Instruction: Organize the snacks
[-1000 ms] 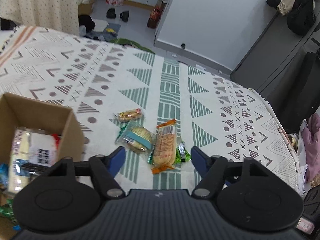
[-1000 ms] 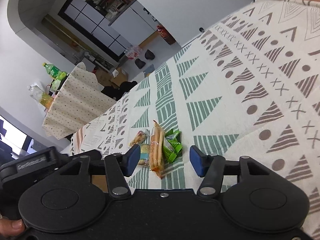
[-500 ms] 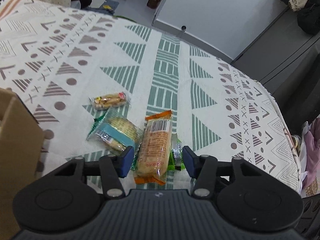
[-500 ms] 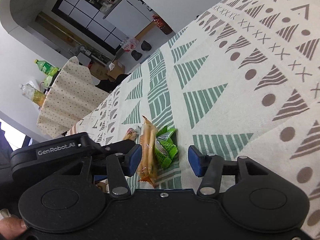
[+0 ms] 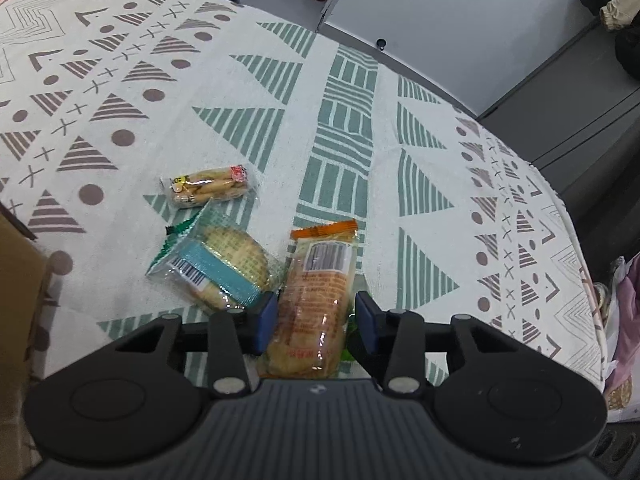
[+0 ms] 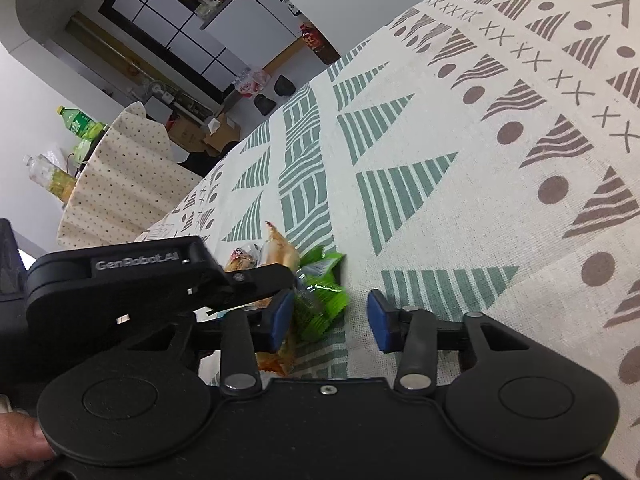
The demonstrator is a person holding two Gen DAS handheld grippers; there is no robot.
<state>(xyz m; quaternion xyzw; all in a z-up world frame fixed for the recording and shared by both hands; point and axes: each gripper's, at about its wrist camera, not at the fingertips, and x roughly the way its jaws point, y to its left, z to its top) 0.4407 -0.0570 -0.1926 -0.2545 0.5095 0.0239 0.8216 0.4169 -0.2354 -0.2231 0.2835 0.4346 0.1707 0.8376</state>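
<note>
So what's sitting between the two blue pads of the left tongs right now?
The orange-wrapped snack lies lengthwise between the left tongs, seen in the left wrist view. A green packet peeks out beside it.

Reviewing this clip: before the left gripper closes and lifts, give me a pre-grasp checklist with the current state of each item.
1. Orange pack sits between the left gripper pads: ok, one blue pad on either side.
2. Left jaws closed on it: not ok, they look open, with slight gaps to the wrapper.
3. Cake pack clear of the left pad: cannot tell, its corner lies right against that pad.
4. Green pack won't come along: cannot tell, it lies partly under the orange pack's edge.
5. Right gripper out of the way: not ok, it is open, close by, around the green pack.
6. Box within reach: cannot tell, only its edge shows at left.
</note>
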